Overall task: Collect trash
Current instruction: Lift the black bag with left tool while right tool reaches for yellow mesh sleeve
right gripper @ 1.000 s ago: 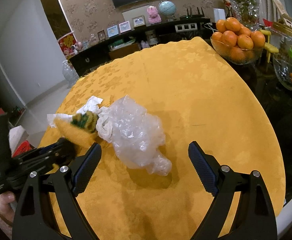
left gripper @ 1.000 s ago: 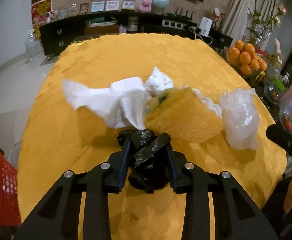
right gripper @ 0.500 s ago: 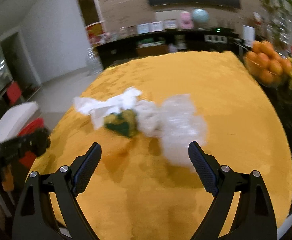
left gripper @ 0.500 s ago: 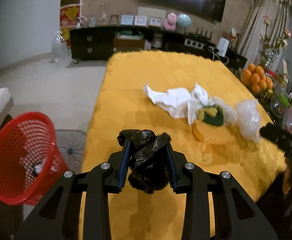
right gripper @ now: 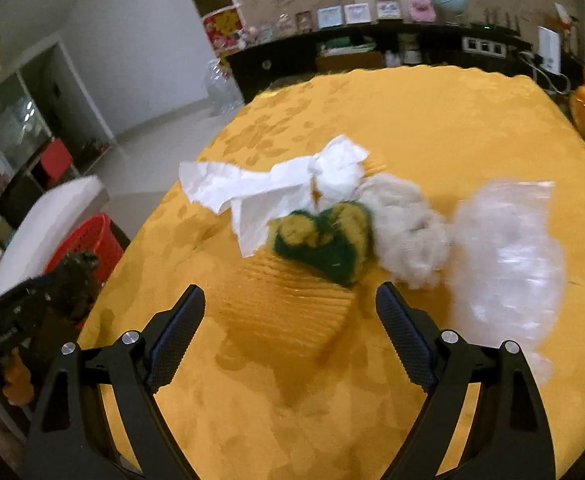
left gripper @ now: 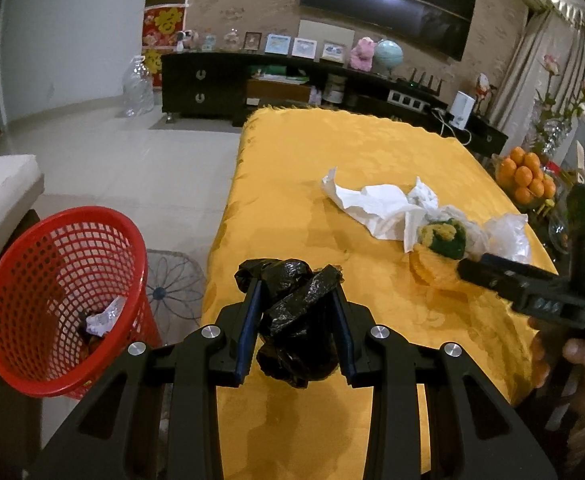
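Your left tongs [left gripper: 296,312] clench the black bag [left gripper: 296,320] beside the red basket [left gripper: 64,304]; release early and it misses, while your right tongs [right gripper: 288,320], empty, are closing over the table's [right gripper: 432,120] yellow pad [right gripper: 284,308].

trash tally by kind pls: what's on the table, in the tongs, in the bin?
White tissue, on table: 1
Yellow-green scrubber, on table: 1
Grey-white wad, on table: 1
Clear plastic bag, on table: 1
Yellow ridged piece, on table: 1
Black plastic bag, in left tongs: 1
Crumpled scrap, in red basket: 1
Total: 7
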Demonstrator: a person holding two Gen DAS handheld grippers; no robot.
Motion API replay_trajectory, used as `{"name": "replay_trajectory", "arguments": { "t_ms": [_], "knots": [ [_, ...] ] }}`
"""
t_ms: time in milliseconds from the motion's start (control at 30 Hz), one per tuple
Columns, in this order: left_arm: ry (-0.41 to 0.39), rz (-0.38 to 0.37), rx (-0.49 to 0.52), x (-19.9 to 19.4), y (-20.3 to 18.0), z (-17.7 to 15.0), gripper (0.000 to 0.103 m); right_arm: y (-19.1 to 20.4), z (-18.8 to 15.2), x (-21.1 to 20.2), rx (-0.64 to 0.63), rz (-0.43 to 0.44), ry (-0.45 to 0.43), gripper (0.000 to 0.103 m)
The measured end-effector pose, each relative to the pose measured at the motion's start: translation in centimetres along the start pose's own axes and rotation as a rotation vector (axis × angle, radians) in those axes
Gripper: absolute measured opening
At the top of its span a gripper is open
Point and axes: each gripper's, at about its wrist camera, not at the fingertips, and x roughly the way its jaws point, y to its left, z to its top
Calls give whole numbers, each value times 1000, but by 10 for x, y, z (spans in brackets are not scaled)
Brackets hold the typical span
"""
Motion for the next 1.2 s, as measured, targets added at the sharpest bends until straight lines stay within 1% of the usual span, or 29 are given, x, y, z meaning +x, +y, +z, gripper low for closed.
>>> {"name": "replay_trajectory", "arguments": {
  "t_ms": [67,100,167,200,300,333,433,533,567,700,900,933,967,1067,1200],
  "knots": [
    [3,0,-2,1,2,-1,32,7,-3,8,-41,8,26,72],
    [4,1,-2,2,2,-1,32,10,-5,11,-57,17,38,71],
    [5,2,1,3,0,0,32,17,-8,11,-90,40,55,65],
    [5,2,3,4,-1,0,32,20,-9,10,-102,57,58,64],
    [3,0,5,4,-3,0,32,30,-14,2,-134,124,65,64],
    [2,-2,5,4,-3,1,32,33,-16,-1,-153,128,66,64],
    [-3,-4,0,3,-1,1,32,37,-15,-8,-191,82,36,64],
    [-6,-6,-6,2,1,2,32,34,-7,-9,-186,55,3,75],
    [-6,-6,-7,2,1,2,32,34,-4,-7,-188,50,3,76],
    [-3,-2,-6,2,1,2,32,39,-1,12,-213,60,52,76],
    [4,8,-11,5,3,2,32,56,-9,36,-305,27,77,76],
    [5,11,-13,6,4,1,32,58,-10,37,-320,10,79,72],
    [7,14,-16,7,5,1,32,59,-11,35,-325,7,69,63],
    [10,17,-24,9,8,1,32,56,-13,33,-315,4,60,48],
    [9,16,-24,9,8,1,32,54,-14,28,-304,7,47,39]
  ]
}}
